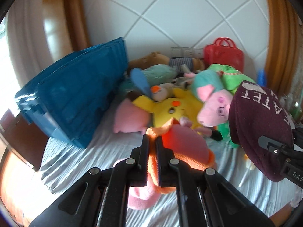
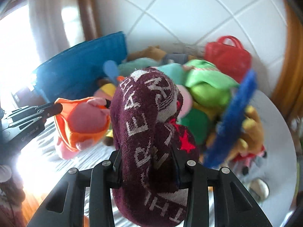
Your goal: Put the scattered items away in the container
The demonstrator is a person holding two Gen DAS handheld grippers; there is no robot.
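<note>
In the left wrist view, we see our left gripper [image 1: 152, 141] at lower centre, its jaws clenched tight on the thin orange fabric edge of a pink and orange plush toy [image 1: 181, 151], which hangs lifted above the striped bedsheet [image 1: 75, 160]. The blue container [image 1: 75, 102] lies in the left half of the frame, tilted against the white tiled headboard [image 1: 170, 19]. A heap of soft toys fills the middle: a yellow plush [image 1: 170, 107] sits just above our fingers, a pink pig plush [image 1: 214, 109] to its right, a green plush [image 1: 233, 75] behind that, and a red toy handbag [image 1: 223, 56] at the upper right, beside the headboard. At the right edge, the right gripper [image 1: 272, 147] holds a maroon knitted piece [image 1: 261, 121] with white lettering, near the pig.

In the right wrist view, our right gripper [image 2: 145, 160] at lower centre grasps the maroon knitted piece [image 2: 149, 132], which bulges between the jaws and rises to mid frame; a red star marks its right side. To the left, the left gripper [image 2: 55, 109] pinches the pink and orange plush toy [image 2: 83, 121] above the sheet. The blue container [image 2: 81, 70] stands in the upper left. Right of the knit we see the green plush [image 2: 208, 87], a blurred blue strip [image 2: 234, 117], a tan plush [image 2: 250, 132] and the red toy handbag [image 2: 227, 56].
</note>
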